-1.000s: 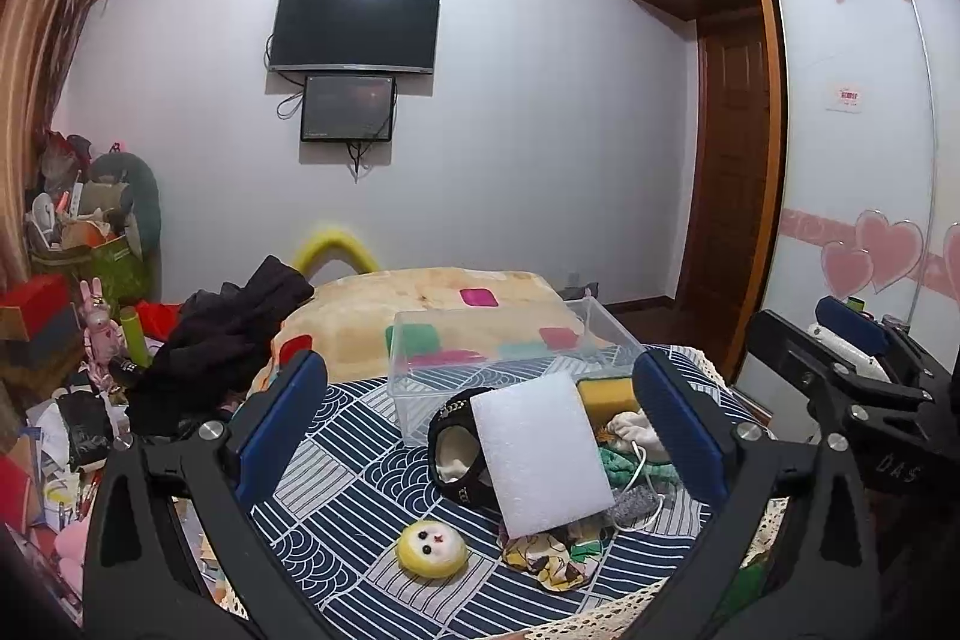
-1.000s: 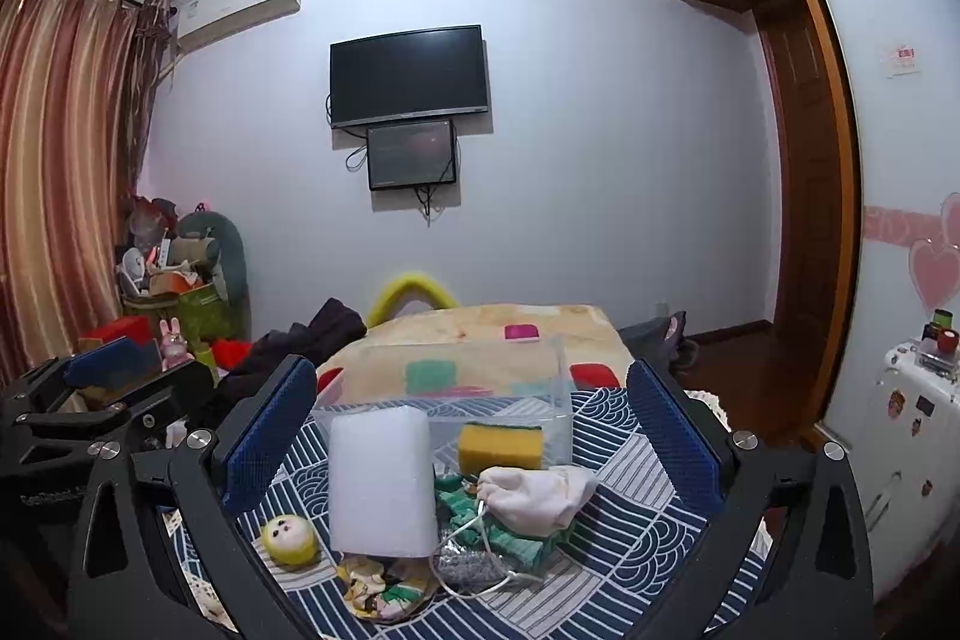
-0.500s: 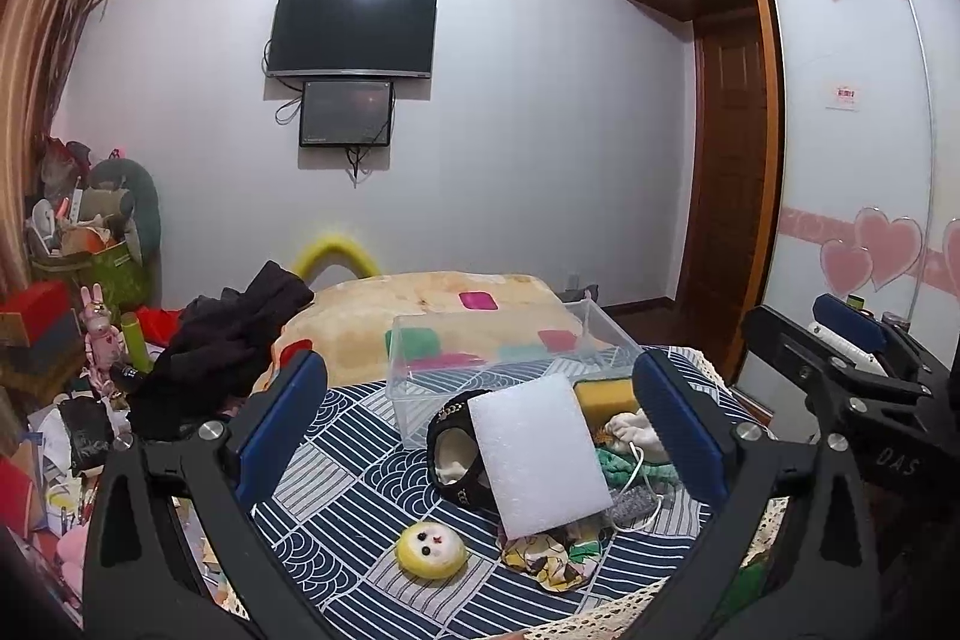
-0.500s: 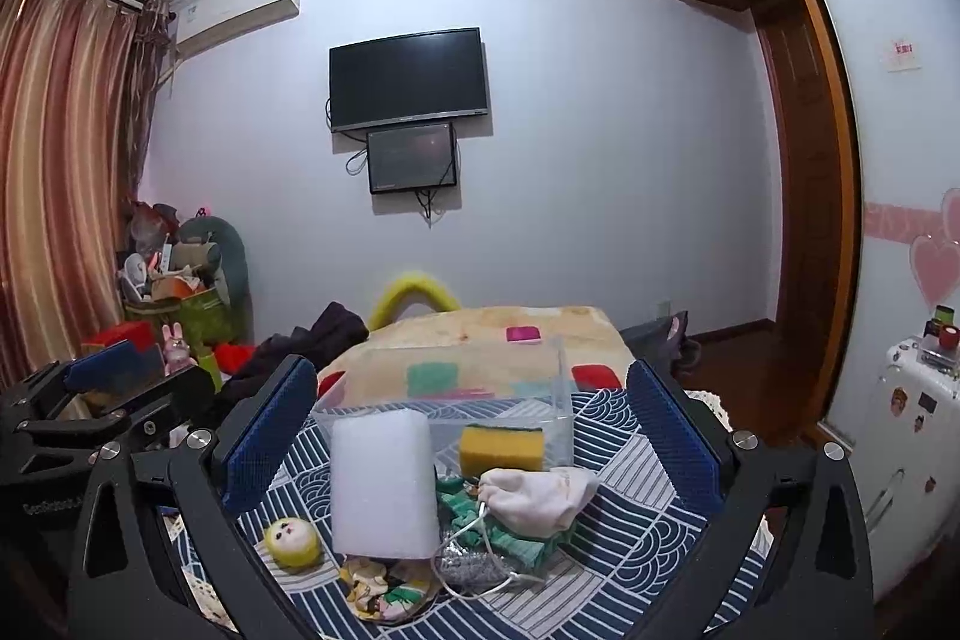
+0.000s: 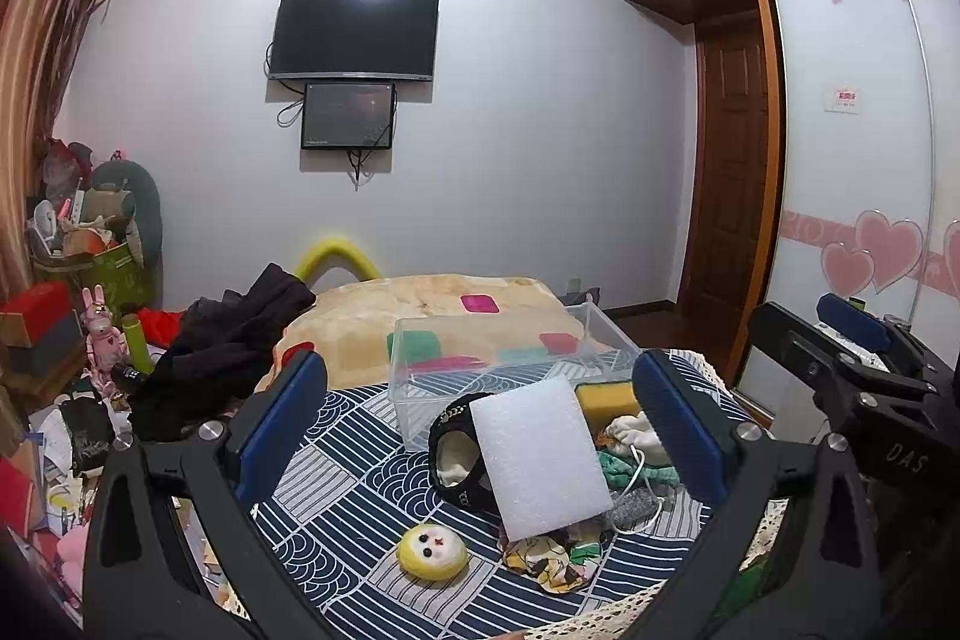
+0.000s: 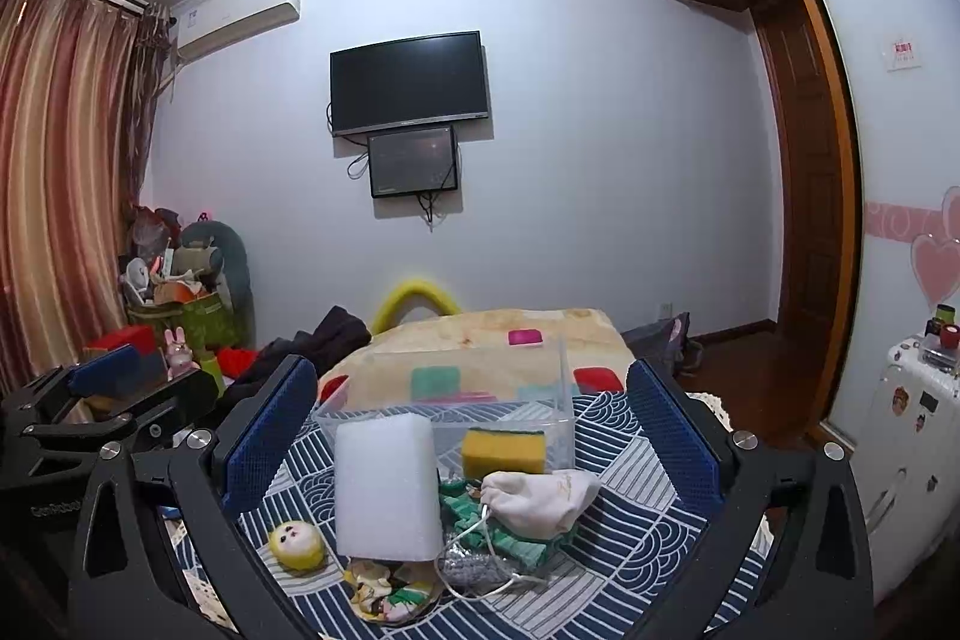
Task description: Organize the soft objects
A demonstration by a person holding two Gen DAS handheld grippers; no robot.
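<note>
A pile of soft things lies on the blue patterned table [image 5: 336, 466]: a white foam block [image 5: 540, 466] [image 6: 387, 487], a yellow sponge [image 5: 606, 400] [image 6: 503, 451], a white pouch [image 6: 540, 502], a black slipper [image 5: 459, 454], a yellow plush face [image 5: 433, 553] [image 6: 297, 544], green knit [image 6: 474, 514], grey scrubber [image 6: 471, 568] and printed cloth [image 5: 555, 565]. A clear empty bin [image 5: 504, 370] [image 6: 444, 409] stands behind them. My left gripper [image 5: 480, 436] and right gripper [image 6: 471, 436] are open, empty, held above and short of the pile.
A bed with a beige blanket [image 5: 432, 316] and dark clothes [image 5: 222, 346] lies behind the table. Clutter and boxes [image 5: 54, 328] fill the left. A wardrobe [image 5: 852, 160] and a white case [image 6: 912, 430] stand on the right.
Both views have shifted only slightly; the objects sit where they were and both grippers stay open.
</note>
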